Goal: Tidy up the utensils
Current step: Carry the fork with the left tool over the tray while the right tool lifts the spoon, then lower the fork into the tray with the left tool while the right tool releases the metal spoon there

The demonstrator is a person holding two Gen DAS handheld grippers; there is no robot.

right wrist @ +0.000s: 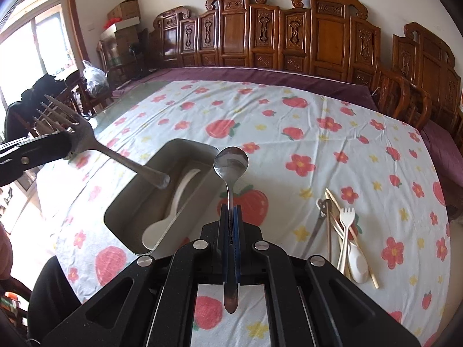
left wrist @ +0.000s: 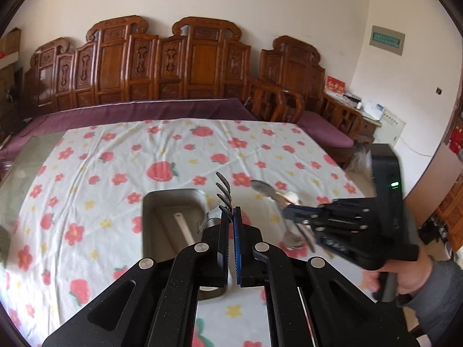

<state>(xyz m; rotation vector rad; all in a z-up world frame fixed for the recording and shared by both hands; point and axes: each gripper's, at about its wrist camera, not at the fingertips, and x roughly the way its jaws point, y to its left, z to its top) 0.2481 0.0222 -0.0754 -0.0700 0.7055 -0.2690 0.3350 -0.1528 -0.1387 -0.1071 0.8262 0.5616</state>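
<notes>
One white plastic spoon (right wrist: 170,211) lies in your grey rectangular tray (right wrist: 130,193). Your left gripper (left wrist: 231,217) pinches the steel fork (right wrist: 95,144), your right gripper (right wrist: 230,211) the steel spoon (right wrist: 230,164); a pile of pale utensils (right wrist: 344,237) waits on the worktop (right wrist: 318,144).

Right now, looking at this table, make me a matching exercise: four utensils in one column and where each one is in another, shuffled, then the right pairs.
Things:
1. metal fork
2. metal spoon
3. white spoon
4. white plastic fork

Places:
A. lying inside the grey tray
B. clamped in the right gripper
C. in the loose pile on the tablecloth
D. clamped in the left gripper

Pairs: 1-D, 2-B, 3-A, 4-C
</notes>
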